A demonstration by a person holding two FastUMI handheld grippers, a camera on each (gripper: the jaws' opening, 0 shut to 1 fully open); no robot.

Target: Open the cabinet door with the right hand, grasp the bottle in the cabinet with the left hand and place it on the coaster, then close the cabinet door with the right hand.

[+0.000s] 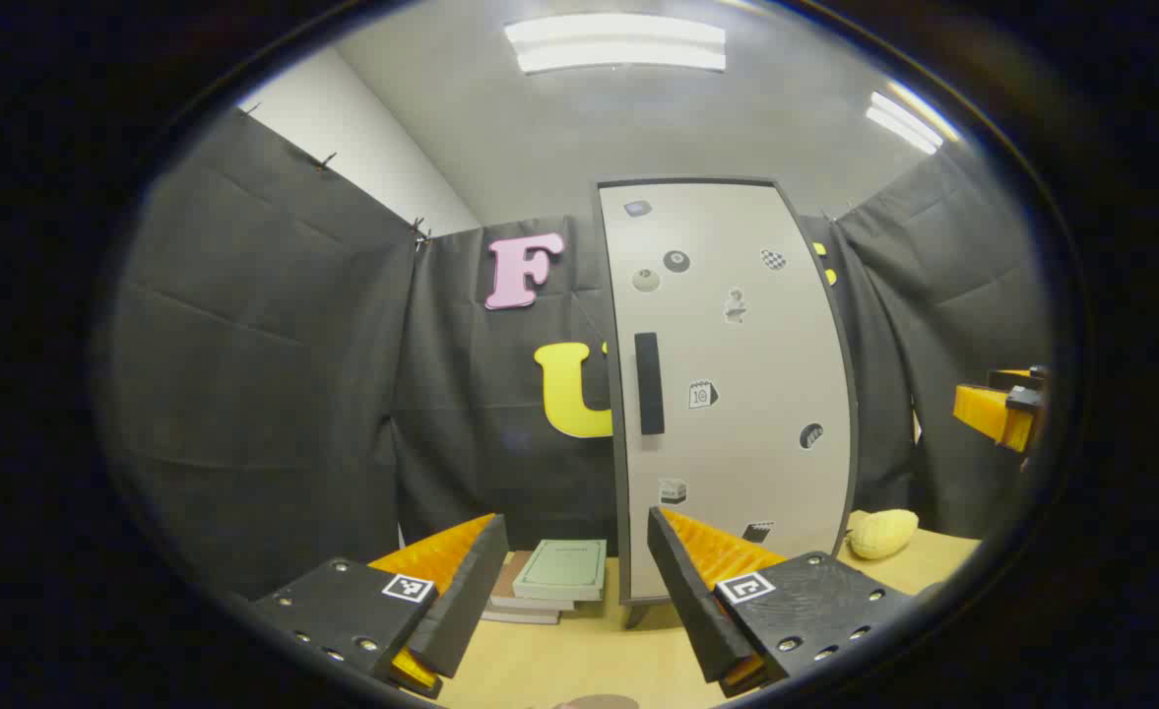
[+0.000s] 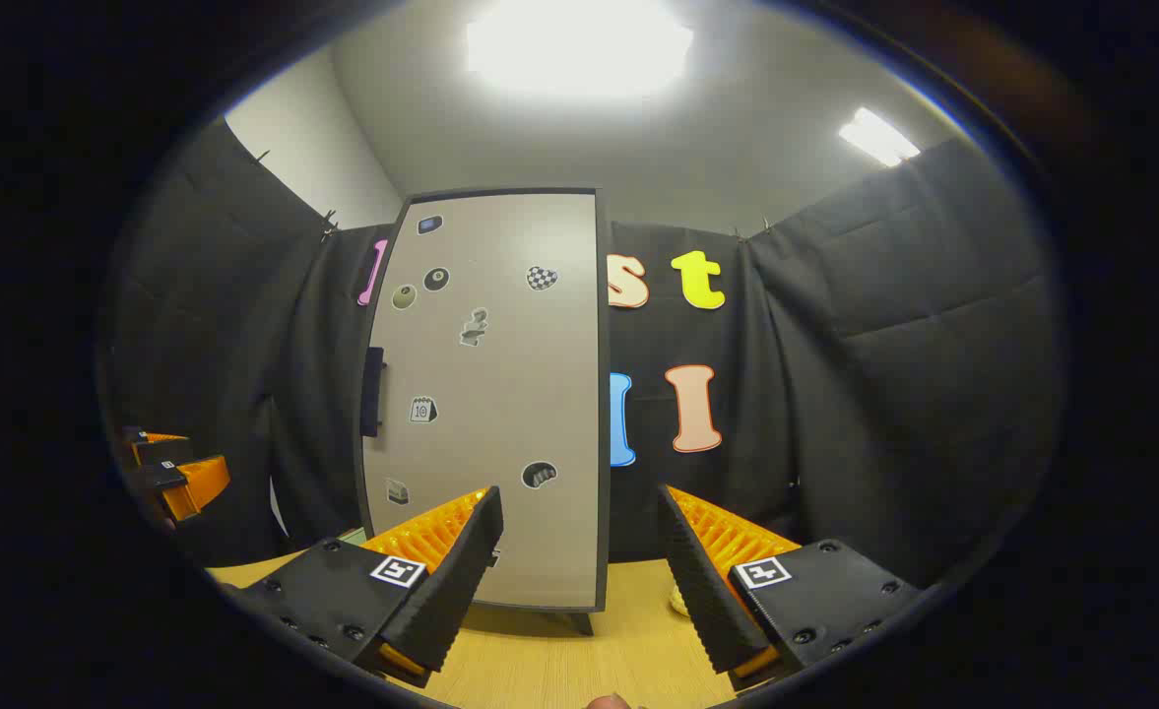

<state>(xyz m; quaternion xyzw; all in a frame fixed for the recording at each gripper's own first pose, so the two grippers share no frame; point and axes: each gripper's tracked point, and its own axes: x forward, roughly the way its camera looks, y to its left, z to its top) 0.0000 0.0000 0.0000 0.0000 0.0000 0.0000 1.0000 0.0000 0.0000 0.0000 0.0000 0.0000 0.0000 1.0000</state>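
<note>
Two claws hang apart from the cabinet [image 1: 732,394], both with fingers spread and nothing between them. In the left gripper view, the left claw [image 1: 577,571] faces the shut cabinet door [image 1: 737,325] with its black handle [image 1: 649,383], and the right claw [image 1: 1000,409] shows at the far right edge. A stack of books [image 1: 549,581] lies on the wooden surface [image 1: 579,660] left of the cabinet, a yellow object [image 1: 882,533] to its right. In the right gripper view, the right claw [image 2: 579,551] faces the door's right half.
</note>
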